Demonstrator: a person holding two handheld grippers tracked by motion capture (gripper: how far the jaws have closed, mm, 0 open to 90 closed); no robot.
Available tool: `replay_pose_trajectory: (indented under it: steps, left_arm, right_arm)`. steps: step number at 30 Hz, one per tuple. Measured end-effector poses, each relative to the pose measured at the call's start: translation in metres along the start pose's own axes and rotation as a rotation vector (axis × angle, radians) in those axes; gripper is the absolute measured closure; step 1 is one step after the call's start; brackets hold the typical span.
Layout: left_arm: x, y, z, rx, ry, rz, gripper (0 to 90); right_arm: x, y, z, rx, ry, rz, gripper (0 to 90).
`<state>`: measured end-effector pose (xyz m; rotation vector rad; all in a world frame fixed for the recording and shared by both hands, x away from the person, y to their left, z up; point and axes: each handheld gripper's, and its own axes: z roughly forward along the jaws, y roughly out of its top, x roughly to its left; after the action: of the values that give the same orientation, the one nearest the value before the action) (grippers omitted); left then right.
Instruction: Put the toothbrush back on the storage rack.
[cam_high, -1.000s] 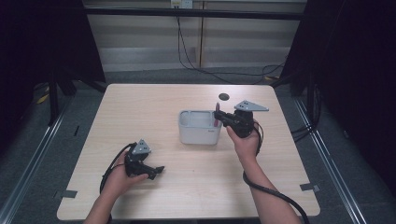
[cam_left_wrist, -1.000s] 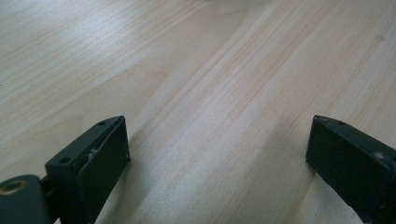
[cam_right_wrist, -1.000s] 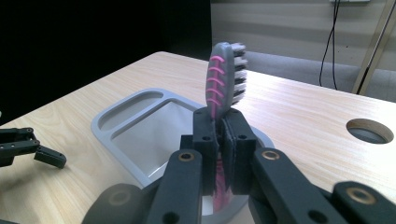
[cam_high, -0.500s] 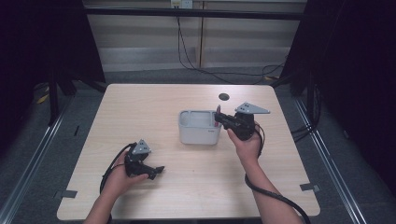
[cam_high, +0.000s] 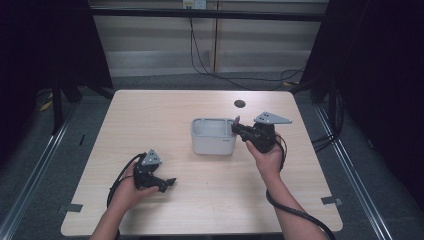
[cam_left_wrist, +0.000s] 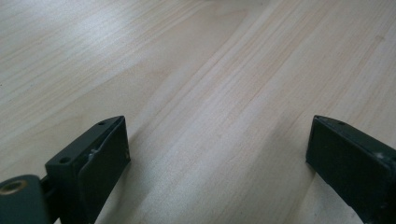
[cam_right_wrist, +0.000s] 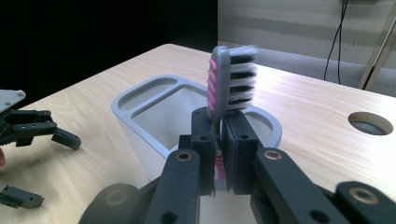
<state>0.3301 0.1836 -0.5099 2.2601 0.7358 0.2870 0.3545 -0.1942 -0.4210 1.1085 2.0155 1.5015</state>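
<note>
A toothbrush (cam_right_wrist: 231, 79) with a grey and pink head and dark and white bristles stands upright in my right gripper (cam_right_wrist: 217, 126), which is shut on its handle. In the high view the right gripper (cam_high: 240, 129) hovers at the right rim of a grey compartmented holder (cam_high: 212, 136), with the toothbrush head (cam_high: 236, 120) just above that rim. The holder (cam_right_wrist: 140, 100) has a large open compartment and smaller slots. My left gripper (cam_high: 167, 184) rests low at the front left of the table. In its own view the left gripper (cam_left_wrist: 219, 140) is open wide over bare wood.
The light wooden table (cam_high: 150, 115) has a round cable hole (cam_high: 239, 103) behind the holder. Black curtains flank both sides and cables run along the floor at the back. The left gripper (cam_right_wrist: 28, 130) is seen far off in the right gripper view.
The right gripper with the toothbrush has drifted slightly right and toward the person, staying beside the holder. The left gripper has not moved.
</note>
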Motion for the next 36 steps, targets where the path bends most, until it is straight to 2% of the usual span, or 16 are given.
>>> replay_pose_trajectory:
  steps: [18,36]
  left_arm:
    - [-0.0001,0.0,0.0,0.0,0.0,-0.001,5.7]
    - [0.0,0.0,0.0,0.0,0.0,-0.001,5.7]
  right_arm:
    - [0.0001,0.0007,-0.001,0.015,-0.001,-0.008,81.2]
    - [0.0006,0.0002,-0.0031,0.02,-0.021,-0.02,72.6]
